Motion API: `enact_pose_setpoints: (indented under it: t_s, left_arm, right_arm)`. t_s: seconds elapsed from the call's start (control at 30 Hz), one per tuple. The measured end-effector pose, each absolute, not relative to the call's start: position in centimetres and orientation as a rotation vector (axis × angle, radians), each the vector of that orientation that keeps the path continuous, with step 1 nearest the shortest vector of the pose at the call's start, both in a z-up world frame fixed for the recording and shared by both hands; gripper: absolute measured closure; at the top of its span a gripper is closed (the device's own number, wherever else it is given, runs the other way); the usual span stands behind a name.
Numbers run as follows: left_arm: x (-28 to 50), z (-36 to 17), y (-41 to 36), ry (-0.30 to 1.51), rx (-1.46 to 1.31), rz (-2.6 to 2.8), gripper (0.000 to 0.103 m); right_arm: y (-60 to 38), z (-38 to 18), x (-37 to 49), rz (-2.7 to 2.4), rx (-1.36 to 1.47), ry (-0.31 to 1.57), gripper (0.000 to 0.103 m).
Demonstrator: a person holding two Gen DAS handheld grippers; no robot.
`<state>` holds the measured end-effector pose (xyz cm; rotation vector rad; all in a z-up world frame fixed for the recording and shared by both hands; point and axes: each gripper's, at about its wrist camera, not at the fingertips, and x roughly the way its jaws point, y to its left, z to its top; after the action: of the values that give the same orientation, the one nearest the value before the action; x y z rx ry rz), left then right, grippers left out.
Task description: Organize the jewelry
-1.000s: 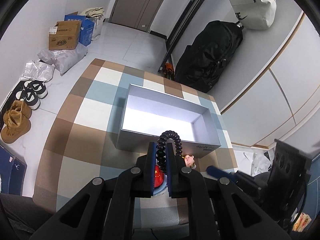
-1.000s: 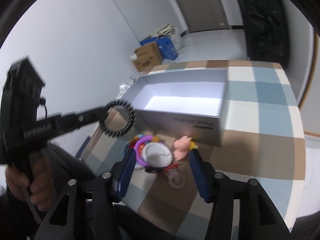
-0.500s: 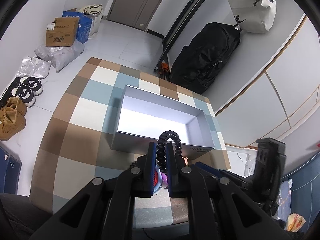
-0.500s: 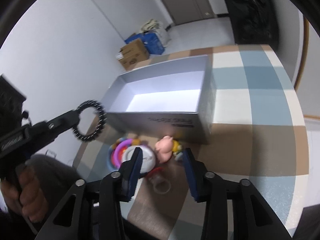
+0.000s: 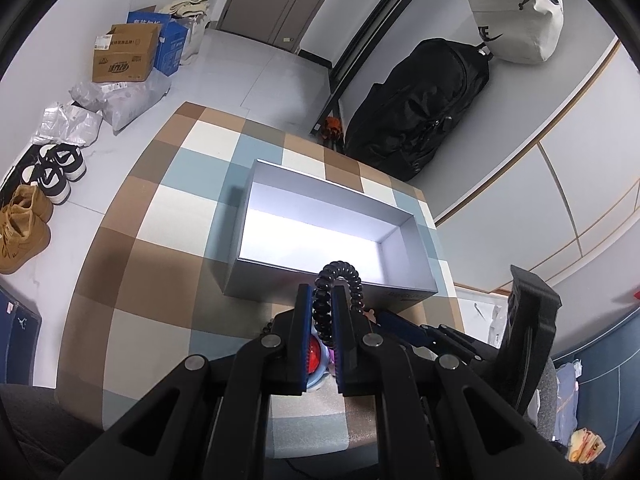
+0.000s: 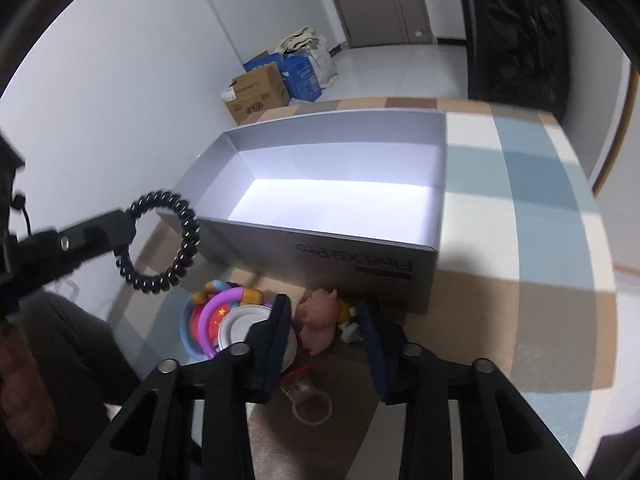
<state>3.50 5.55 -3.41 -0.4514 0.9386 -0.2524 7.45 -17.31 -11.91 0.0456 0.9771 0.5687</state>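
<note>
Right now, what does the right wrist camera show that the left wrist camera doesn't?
Only the right wrist view shows the pink pig figure between the open right gripper fingers, the white disc, the clear ring and the box's side print.

Only the left wrist view shows the shoes, the black bag and the white bag.

Both show the grey box, the checkered mat and the black spiral hair tie clamped in the left gripper.
</note>
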Motion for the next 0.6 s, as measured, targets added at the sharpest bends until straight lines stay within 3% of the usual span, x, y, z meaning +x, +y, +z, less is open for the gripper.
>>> enact_pose_setpoints:
  t_s: [0.2,0.3,0.6]
  left_arm:
    - [3.4,-3.4,5.5,0.943,-0.455,-0.256,0.098]
    - [3.5,-3.4,5.4,0.943,-0.455,-0.258,0.098]
    - [3.5,-3.6,5.4,0.948,-0.462,-0.251,0.098]
  right_arm:
    - [-17.6,-11.8,6.5,0.569,0.021,0.98,0.078]
    - [-18.6,-12.0,6.4,0.577,0.067,1.009,0.089]
    - [-18.9,-12.5,5.9,0.554,0.04,1.052,0.091]
